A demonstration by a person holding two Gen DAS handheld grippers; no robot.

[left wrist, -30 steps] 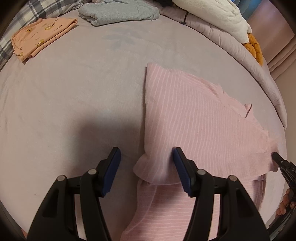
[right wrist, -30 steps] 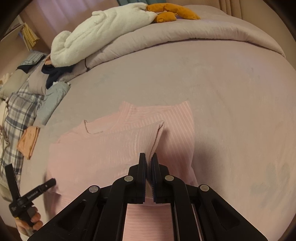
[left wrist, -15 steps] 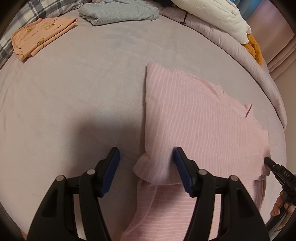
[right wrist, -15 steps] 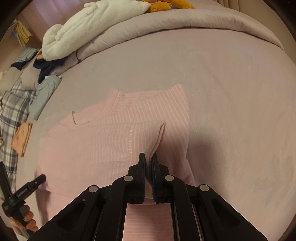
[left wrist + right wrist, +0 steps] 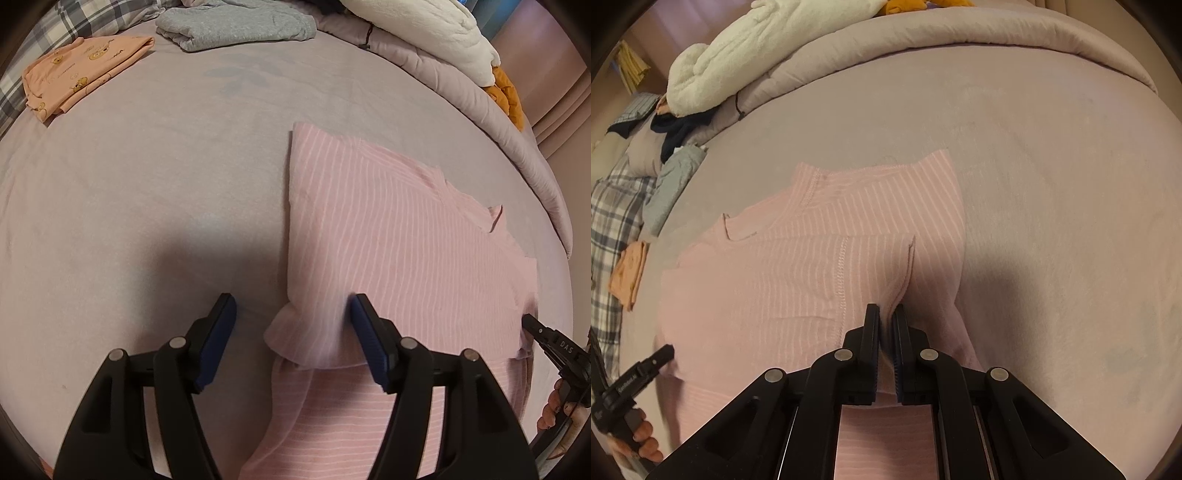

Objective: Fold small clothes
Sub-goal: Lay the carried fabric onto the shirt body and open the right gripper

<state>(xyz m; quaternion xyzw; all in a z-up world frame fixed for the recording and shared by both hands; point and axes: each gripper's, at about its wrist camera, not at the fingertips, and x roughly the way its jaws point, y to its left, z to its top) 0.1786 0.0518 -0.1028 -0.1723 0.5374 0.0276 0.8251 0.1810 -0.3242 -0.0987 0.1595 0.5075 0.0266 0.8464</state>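
Observation:
A pink striped shirt (image 5: pixel 388 251) lies on the mauve bed with its lower part folded up over the body; it also shows in the right wrist view (image 5: pixel 820 273). My left gripper (image 5: pixel 291 314) is open, its jaws standing either side of the fold's left corner. My right gripper (image 5: pixel 886 317) is shut on the folded edge of the shirt at its right side. The right gripper's tip (image 5: pixel 532 323) shows at the shirt's right corner in the left wrist view, and the left gripper (image 5: pixel 661 356) shows at the left corner in the right wrist view.
A folded orange garment (image 5: pixel 77 77) and a folded grey garment (image 5: pixel 236 22) lie at the far left. A plaid cloth (image 5: pixel 613 229), a rolled mauve duvet (image 5: pixel 923 44), a white blanket (image 5: pixel 768 44) and an orange plush (image 5: pixel 508 92) line the far edge.
My right gripper has carried the folded edge further up over the shirt, so the fold covers more of the body. The left gripper stays open at the left corner.

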